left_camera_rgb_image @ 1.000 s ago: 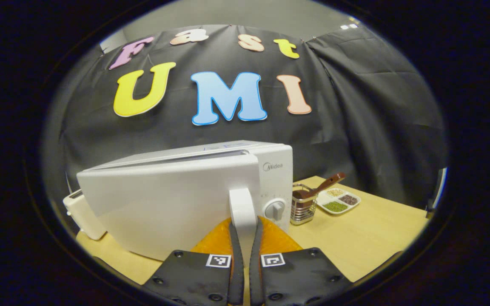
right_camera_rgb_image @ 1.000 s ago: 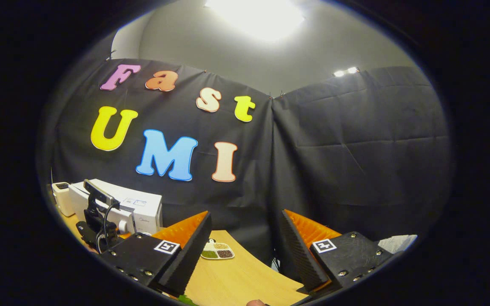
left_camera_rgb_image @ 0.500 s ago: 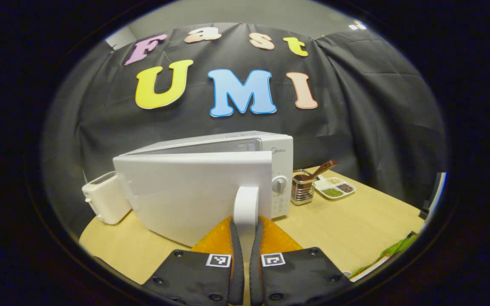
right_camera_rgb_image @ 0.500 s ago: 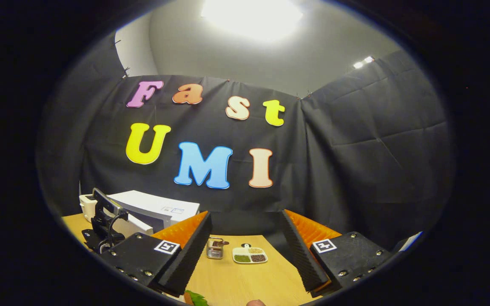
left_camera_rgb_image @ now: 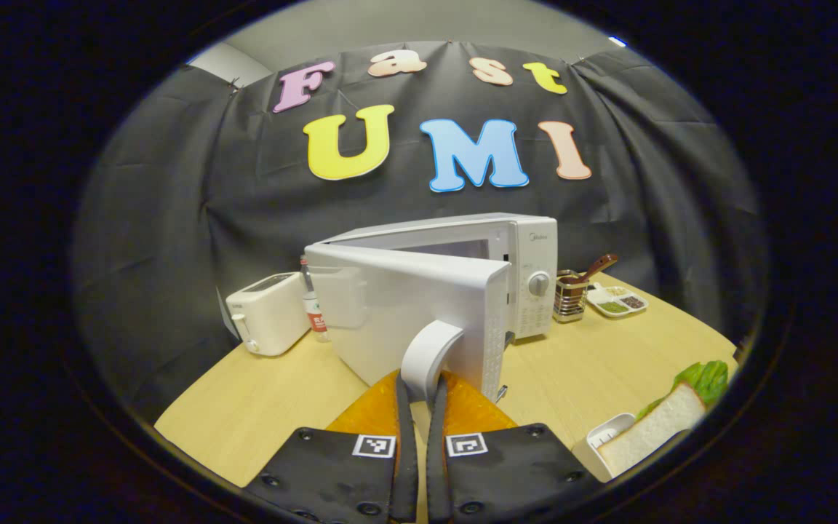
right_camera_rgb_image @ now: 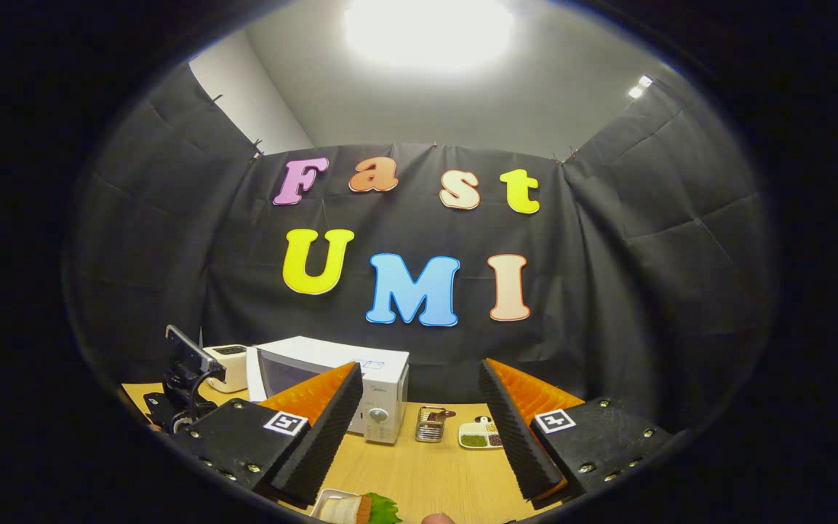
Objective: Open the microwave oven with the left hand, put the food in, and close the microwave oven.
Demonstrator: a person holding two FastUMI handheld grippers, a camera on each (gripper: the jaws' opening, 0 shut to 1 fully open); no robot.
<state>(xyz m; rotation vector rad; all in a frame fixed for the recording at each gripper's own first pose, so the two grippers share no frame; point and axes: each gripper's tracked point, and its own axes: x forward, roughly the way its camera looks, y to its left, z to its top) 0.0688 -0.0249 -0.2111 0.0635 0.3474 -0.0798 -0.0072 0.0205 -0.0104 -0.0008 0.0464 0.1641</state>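
The white microwave (left_camera_rgb_image: 528, 255) stands at the back of the wooden table (left_camera_rgb_image: 259, 407). Its door (left_camera_rgb_image: 397, 306) is swung well out toward me. My left gripper (left_camera_rgb_image: 419, 382) is shut on the curved white door handle (left_camera_rgb_image: 425, 349). The food, a slice of bread with lettuce (left_camera_rgb_image: 655, 426) in a small white tray, lies at the table's front right. In the right gripper view the microwave (right_camera_rgb_image: 382, 382) has its door (right_camera_rgb_image: 273, 371) ajar, with the left gripper (right_camera_rgb_image: 182, 378) beside it at the far left. My right gripper (right_camera_rgb_image: 420, 370) stands open and holds nothing, above the bread and lettuce (right_camera_rgb_image: 357, 508).
A cream toaster (left_camera_rgb_image: 270, 313) and a small bottle (left_camera_rgb_image: 313, 309) stand left of the microwave. A metal utensil holder (left_camera_rgb_image: 570, 295) and a divided spice dish (left_camera_rgb_image: 615, 300) stand to its right. Black cloth walls close the booth behind.
The left gripper has pulled the door farther open and swung back and left. The right gripper view has turned left and tipped down, bringing the microwave and the food into view.
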